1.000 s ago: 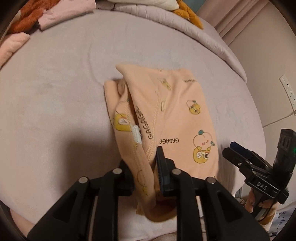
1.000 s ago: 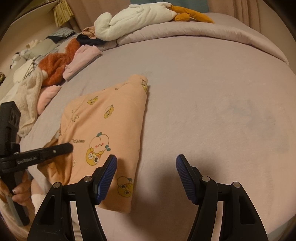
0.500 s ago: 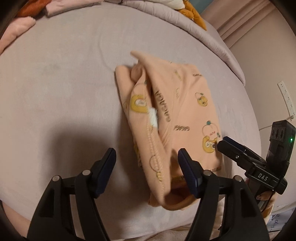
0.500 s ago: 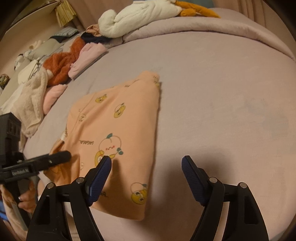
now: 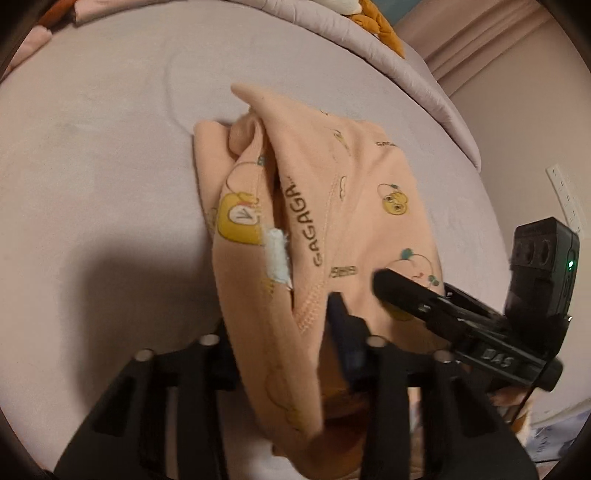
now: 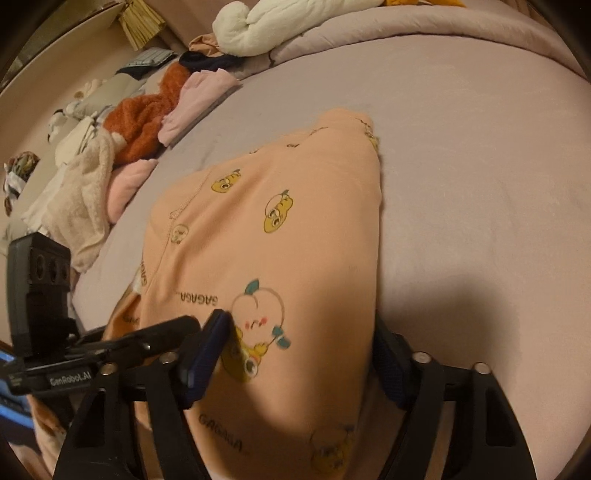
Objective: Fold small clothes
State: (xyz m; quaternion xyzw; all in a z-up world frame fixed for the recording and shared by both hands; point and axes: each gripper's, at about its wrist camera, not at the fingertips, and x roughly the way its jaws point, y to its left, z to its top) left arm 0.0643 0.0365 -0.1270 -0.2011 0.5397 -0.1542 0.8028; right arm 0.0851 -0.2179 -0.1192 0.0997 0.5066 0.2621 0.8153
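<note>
Left tool [image 5: 280, 343] closing, a peach garment [image 5: 332, 221] fold between its fingers; whether it pinches, we cannot tell. Right tool [image 6: 295, 358] closing astride the garment's near edge. We see the garment lying mid-bed on a mauve sheet [image 6: 480, 184]. Clothes heap [image 6: 122, 140] at ten o'clock, rolled duvet [image 6: 369, 33] at twelve.

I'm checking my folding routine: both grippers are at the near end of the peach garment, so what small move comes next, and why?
Probably finish closing both grips, then lift that edge. The left gripper and right gripper are closing with the peach garment between their jaws, and it lies only half folded lengthwise on the bed.
</note>
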